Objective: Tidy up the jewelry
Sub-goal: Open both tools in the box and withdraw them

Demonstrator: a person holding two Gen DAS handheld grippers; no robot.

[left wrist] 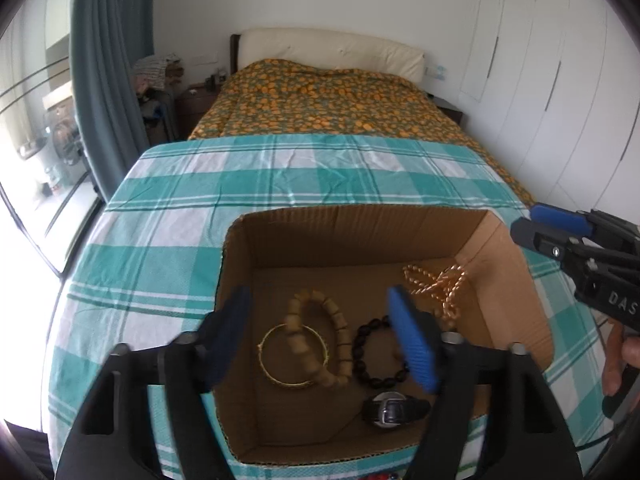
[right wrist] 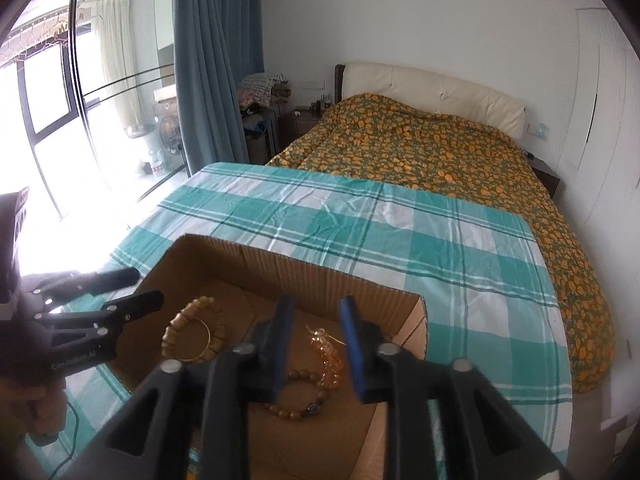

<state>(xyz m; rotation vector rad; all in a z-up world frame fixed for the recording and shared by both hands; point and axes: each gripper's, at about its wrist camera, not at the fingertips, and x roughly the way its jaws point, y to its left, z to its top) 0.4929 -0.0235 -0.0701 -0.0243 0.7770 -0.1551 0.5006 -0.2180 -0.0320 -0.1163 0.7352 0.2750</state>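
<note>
An open cardboard box stands on a teal checked cloth. Inside lie a gold bangle, a slightly blurred bracelet of chunky wooden beads, a black bead bracelet, a dark wristwatch and a gold chain. My left gripper hangs open over the bangle and the wooden bracelet, with nothing touching its blue pads. My right gripper is open over the box's right side, above an amber chain and a brown bead bracelet. Each gripper shows in the other's view: right gripper, left gripper.
A bed with an orange-patterned cover lies behind the clothed surface. White wardrobe doors fill the right wall. A blue curtain and glass doors are at the left. A person's hand grips the right tool's handle.
</note>
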